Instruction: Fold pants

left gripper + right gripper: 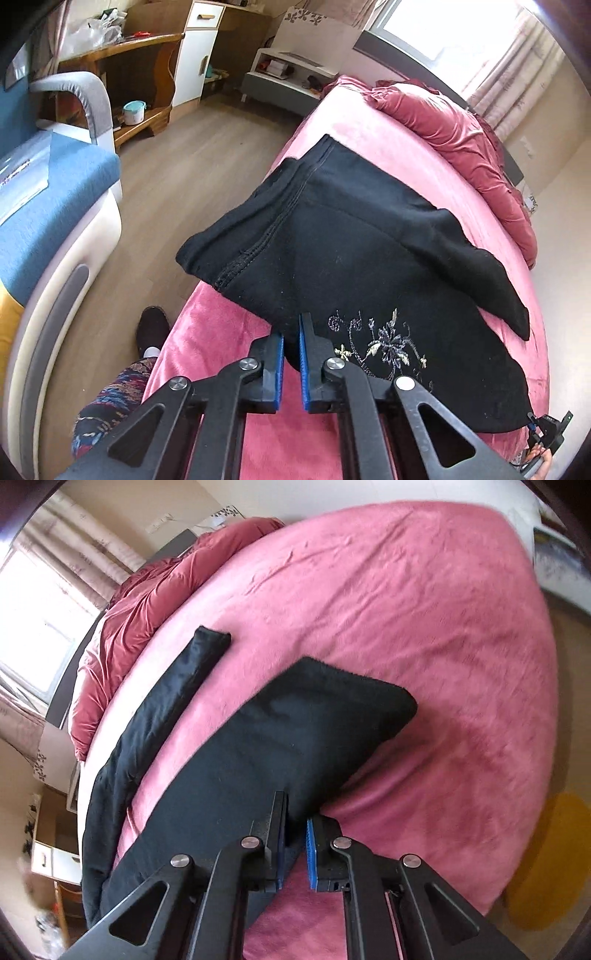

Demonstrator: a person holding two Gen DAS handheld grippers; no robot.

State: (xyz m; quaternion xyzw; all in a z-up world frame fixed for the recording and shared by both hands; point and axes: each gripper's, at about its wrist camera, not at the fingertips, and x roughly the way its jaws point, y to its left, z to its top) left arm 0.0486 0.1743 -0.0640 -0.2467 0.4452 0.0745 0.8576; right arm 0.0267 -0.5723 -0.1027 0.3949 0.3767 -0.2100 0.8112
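Black pants (332,236) with pale floral embroidery lie across a pink bed (388,125). My left gripper (291,332) is shut on the near edge of the pants beside the embroidery. In the right wrist view the pants (280,734) show as two black legs, one long strip (173,686) stretched toward the headboard and one wide leg lifted toward me. My right gripper (297,814) is shut on the near edge of that wide leg. The right gripper also shows at the lower right of the left wrist view (546,435).
A crumpled dark pink duvet (454,136) lies along the far side of the bed. A blue and white sofa (48,206) stands left of the bed, across a strip of wood floor (177,177). A person's leg and slipper (147,332) stand by the bed edge. A yellow rug (554,860) lies right.
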